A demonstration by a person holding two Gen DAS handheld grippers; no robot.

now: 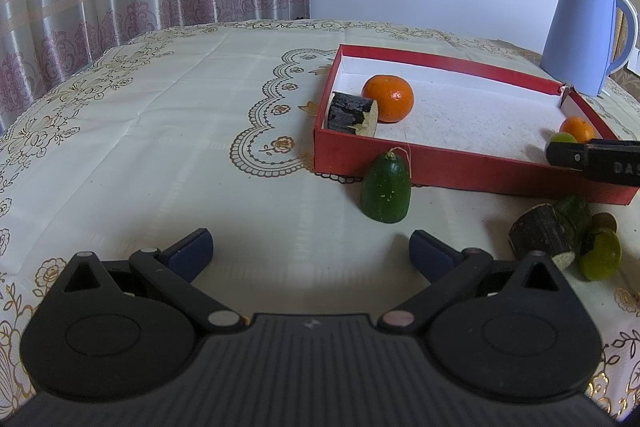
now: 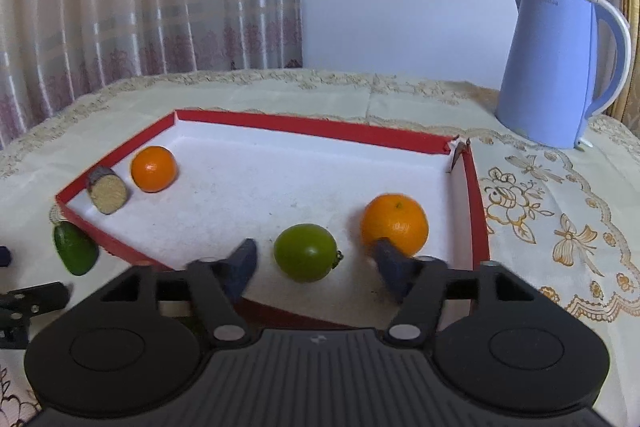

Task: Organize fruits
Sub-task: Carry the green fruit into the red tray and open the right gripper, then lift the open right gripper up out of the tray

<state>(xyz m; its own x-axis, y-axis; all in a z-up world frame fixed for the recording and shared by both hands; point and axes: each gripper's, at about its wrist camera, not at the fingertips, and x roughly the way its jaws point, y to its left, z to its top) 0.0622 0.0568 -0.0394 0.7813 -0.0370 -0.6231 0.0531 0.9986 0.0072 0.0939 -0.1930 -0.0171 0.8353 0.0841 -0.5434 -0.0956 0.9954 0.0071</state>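
My left tongs [image 1: 311,247] are wide open with nothing in them. They hang low over the cream tablecloth [image 1: 160,131], which has gold flowers sewn on it.

Just ahead stands a dark green fruit piece [image 1: 385,191], round on top and flat at the bottom, right against the front wall of the red box [image 1: 440,163]. It looks smooth and maybe slippery, so I would squeeze its fat middle, not its thin top with the little string. I think it is light.

Inside the box, at the left corner, lies a dark stubby piece [image 2: 107,189] with a pale, grainy cut face. It looks stiff and rough, so it should be easy to hold. Next to it sits a small orange [image 2: 153,169], round and shiny.

My right tongs [image 2: 314,267] reach over the box's front edge. They are open too, and a round green fruit [image 2: 305,252] sits on the white floor of the box between the two fingers. I cannot tell if they touch it. It may roll. A bigger orange [image 2: 395,223] is just beside the right finger.

More fruit pieces [image 1: 564,237] wait on the cloth outside the box. A blue kettle [image 2: 560,67] made of smooth plastic stands far back.
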